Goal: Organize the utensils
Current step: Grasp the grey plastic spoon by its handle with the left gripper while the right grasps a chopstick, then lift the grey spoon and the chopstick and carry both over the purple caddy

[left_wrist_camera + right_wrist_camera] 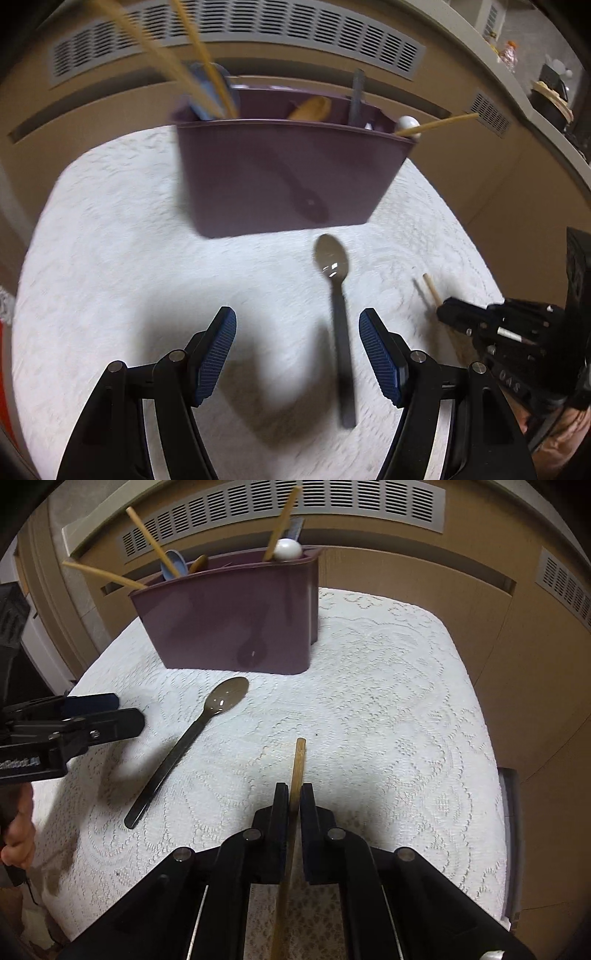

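Left gripper [297, 354] hovers over the white lace-covered table [388, 701], fingers [218, 350] spread wide, nothing between them touching; the dark spoon [334, 284] lies flat just beside the right-hand finger, bowl pointing toward the purple holder [280, 177]. The spoon looks light, stiff, glossy plastic, likely slippery, so best pinched mid-handle across its narrow width. The holder stands upright at the table's far side, already carrying chopsticks and spoons. Further right, the right gripper [294, 805] has fingers [280, 812] clenched on a wooden chopstick [298, 760], tip sticking out forward. It's thin, rigid, light, may pivot in the grip; take it near the middle.
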Available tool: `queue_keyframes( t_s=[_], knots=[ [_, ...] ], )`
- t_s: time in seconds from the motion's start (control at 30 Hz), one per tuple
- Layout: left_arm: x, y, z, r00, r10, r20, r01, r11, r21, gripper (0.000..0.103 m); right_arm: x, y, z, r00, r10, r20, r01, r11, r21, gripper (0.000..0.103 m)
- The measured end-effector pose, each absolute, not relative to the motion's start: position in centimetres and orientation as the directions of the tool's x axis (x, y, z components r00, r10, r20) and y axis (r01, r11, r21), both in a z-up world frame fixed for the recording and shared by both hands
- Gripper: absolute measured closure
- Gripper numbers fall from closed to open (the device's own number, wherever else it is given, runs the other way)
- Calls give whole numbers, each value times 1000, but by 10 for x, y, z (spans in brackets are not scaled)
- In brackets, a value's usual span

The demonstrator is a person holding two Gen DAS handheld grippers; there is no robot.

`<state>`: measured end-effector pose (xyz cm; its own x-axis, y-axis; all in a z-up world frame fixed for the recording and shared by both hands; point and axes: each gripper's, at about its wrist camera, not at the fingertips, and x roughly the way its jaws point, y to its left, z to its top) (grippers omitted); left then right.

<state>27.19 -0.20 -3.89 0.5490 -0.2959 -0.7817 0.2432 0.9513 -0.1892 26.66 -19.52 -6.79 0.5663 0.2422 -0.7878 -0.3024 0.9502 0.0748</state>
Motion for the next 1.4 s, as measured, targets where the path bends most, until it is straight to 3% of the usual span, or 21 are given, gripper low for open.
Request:
queue_keyframes(
  t_s=[0.27, 0.4, 0.57, 0.63, 1.03, 1.2, 1.37, 1.4],
  knots=[
    [309, -57, -50, 512, -258, -819, 325, 941, -93, 38, 263, -205, -71, 574, 291, -765, -311, 942, 125, 97],
    [327, -73, -58, 508, -191, -840, 317, 948, -24, 54, 263, -208, -72, 576, 312, -755, -316, 938, 146, 97],
    [333, -79, -64, 518, -171, -838, 316, 949, 2, 59, 262, -210, -72, 580, 307, -755, -306, 940, 147, 97],
    [332, -81, -63, 525, -172, -833, 317, 948, 4, 69, 261, -211, -72, 575, 312, -756, -302, 940, 158, 97],
    [282, -38, -37, 605, -201, -770, 270, 962, -39, 69, 269, -202, -78, 549, 294, -782, -281, 946, 159, 96],
    [275, -21, -33, 629, -203, -751, 261, 964, -42, 69, 269, -197, -82, 541, 265, -798, -256, 956, 143, 90],
    [264, -8, -32, 639, -216, -738, 251, 966, -66, 69, 265, -187, -82, 552, 212, -806, -271, 960, 67, 91],
    [261, -5, -31, 643, -217, -735, 247, 967, -70, 69, 265, -185, -82, 554, 204, -807, -274, 960, 55, 95]
  ],
)
